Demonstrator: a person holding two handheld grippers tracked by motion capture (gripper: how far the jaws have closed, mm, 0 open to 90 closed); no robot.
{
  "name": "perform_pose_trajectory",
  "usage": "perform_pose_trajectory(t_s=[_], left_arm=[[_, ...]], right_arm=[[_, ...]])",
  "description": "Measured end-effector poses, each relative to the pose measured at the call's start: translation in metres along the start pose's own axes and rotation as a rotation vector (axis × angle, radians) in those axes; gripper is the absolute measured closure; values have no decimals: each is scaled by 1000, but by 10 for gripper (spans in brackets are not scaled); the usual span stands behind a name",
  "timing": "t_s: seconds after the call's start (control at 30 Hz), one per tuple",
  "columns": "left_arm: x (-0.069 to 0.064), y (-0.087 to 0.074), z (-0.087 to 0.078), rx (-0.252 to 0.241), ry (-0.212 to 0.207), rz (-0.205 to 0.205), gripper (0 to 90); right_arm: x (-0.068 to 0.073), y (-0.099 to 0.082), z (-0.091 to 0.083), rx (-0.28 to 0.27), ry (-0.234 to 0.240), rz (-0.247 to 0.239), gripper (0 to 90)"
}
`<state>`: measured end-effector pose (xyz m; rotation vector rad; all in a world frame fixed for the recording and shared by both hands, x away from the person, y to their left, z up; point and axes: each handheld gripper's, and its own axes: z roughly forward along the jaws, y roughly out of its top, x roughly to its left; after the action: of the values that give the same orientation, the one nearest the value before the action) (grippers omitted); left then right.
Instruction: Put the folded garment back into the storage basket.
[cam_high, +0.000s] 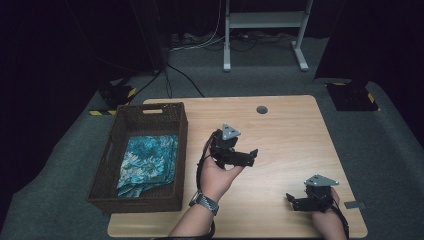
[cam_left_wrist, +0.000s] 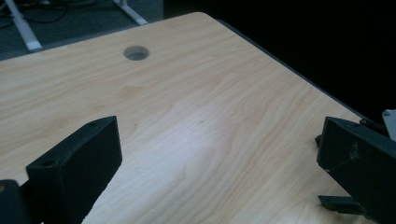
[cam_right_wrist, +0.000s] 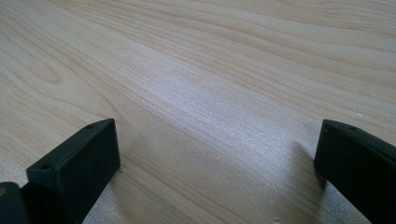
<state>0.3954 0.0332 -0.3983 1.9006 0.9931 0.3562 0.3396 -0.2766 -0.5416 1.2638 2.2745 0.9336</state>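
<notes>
Folded teal floral cloth (cam_high: 148, 162) lies in a brown wicker basket (cam_high: 109, 155); both tools, left (cam_high: 248, 156) and right (cam_high: 295, 201), gape wide, empty, over the worktop (cam_high: 285, 130).

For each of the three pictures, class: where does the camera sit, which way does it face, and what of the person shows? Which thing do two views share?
High view: above the person's side, facing forward and down on the table, basket and folded cloth; both forearms, left gripper, right gripper.
Left gripper view: on the left gripper, facing the table's far corner; jaws apart.
Right gripper view: on the right gripper, close over the wood; jaws apart.
Shared: the table hole.
</notes>
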Motion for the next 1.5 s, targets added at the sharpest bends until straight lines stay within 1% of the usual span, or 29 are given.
perform_pose_trajectory(t_s=[0.1, 0.2, 0.27, 0.33, 0.5, 0.57, 0.7, 0.8, 0.83, 0.87, 0.9, 1.0, 1.07, 1.1, 1.23, 1.27, 1.4, 1.5], left_arm=[[-4, -8, 7, 12, -11, 7, 0], [-6, -17, 14, 15, -22, 1, 0], [-8, -24, 19, 25, -34, 0, 0], [-10, -33, 24, 33, -41, 16, 0], [-12, -54, 34, 54, -60, 11, 0], [-12, -63, 38, 66, -54, 15, 0], [-8, -85, 46, 88, -49, 0, 0], [-3, -103, 53, 132, -16, 23, 0], [-2, -107, 55, 138, -6, 22, 0], [-2, -113, 57, 156, 9, 29, 0], [-2, -116, 57, 162, 15, 33, 0], [-3, -127, 60, 193, 40, 64, 0], [-2, -131, 61, 205, 53, 72, 0], [-3, -134, 61, 200, 60, 81, 0], [-7, -136, 60, 223, 78, 132, 1], [-8, -136, 60, 225, 75, 141, 0], [-9, -137, 60, 224, 82, 134, 0], [-9, -136, 60, 224, 78, 137, 0]], right_arm=[[0, 0, 0, 0, 1, 1, 2], [0, 0, 0, 0, 2, -1, 2], [0, 0, 0, 0, 2, -1, 2], [0, 0, 0, 0, 2, -1, 2], [0, 0, 0, -1, 3, -6, 1], [0, 0, 1, 0, 2, -3, 1], [0, 1, 1, -1, 2, -5, 1], [0, 1, 1, -1, 2, -3, 1], [0, 1, 1, 1, 2, -2, 1], [0, 1, 1, 1, 2, -1, 1], [0, 1, 1, 1, 1, -1, 1], [0, 1, 1, -1, 0, -2, 1], [0, 1, 1, 0, 1, -2, 1], [0, 1, 1, -1, 1, -2, 1], [0, 1, 1, -1, 0, -2, 1], [0, 1, 1, 0, 1, -2, 1], [0, 1, 1, 0, 1, -2, 1], [0, 1, 1, 0, 1, -2, 1]])
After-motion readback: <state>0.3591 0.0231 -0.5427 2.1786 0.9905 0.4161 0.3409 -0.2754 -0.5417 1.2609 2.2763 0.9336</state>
